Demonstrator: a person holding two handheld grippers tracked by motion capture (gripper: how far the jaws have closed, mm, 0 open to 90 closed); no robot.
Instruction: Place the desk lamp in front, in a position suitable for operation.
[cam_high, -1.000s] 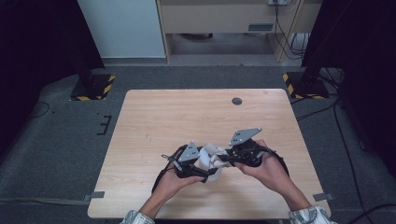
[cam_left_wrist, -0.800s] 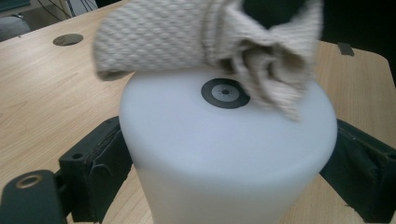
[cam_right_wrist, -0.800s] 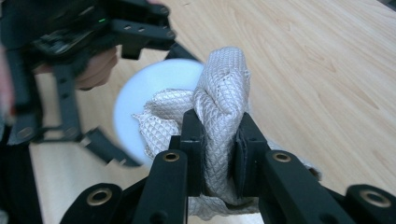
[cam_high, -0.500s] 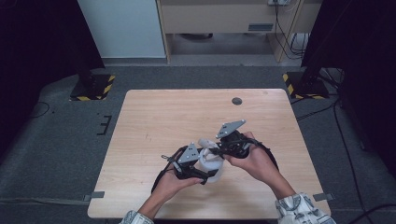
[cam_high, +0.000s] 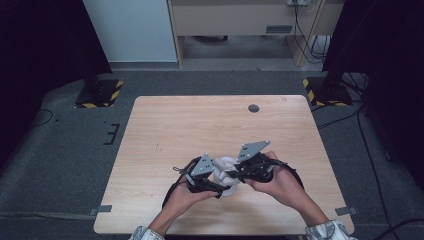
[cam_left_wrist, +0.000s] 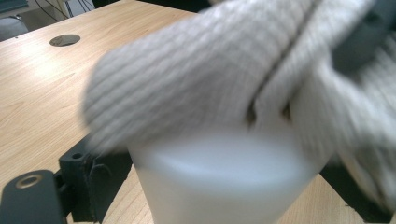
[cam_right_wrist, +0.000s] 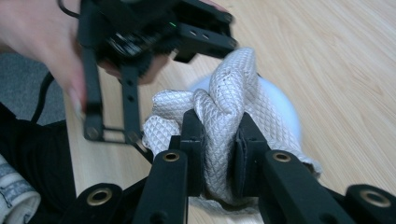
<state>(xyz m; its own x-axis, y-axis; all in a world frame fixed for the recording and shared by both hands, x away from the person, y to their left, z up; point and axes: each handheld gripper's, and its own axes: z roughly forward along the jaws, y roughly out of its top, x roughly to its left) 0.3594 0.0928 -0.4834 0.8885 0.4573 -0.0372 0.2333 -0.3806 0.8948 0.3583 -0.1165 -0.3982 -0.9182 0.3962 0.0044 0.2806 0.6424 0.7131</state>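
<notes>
Wooden table (cam_high: 200, 125) fills the room's middle, and at its near edge the right gripper (cam_right_wrist: 219, 154) pinches a white cloth (cam_right_wrist: 224, 107) draped over a white cup (cam_left_wrist: 224, 186) clasped by the left gripper (cam_high: 210, 182).

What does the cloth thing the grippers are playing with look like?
On the wooden table, near its front edge, two hands bring their grippers together. The right gripper pinches a bunched white cloth, quilted in tiny diamonds, above a smooth white cup.

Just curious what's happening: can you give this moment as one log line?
right gripper: shut on white quilted cloth | left gripper: holding white plastic cup | cloth over cup
</notes>
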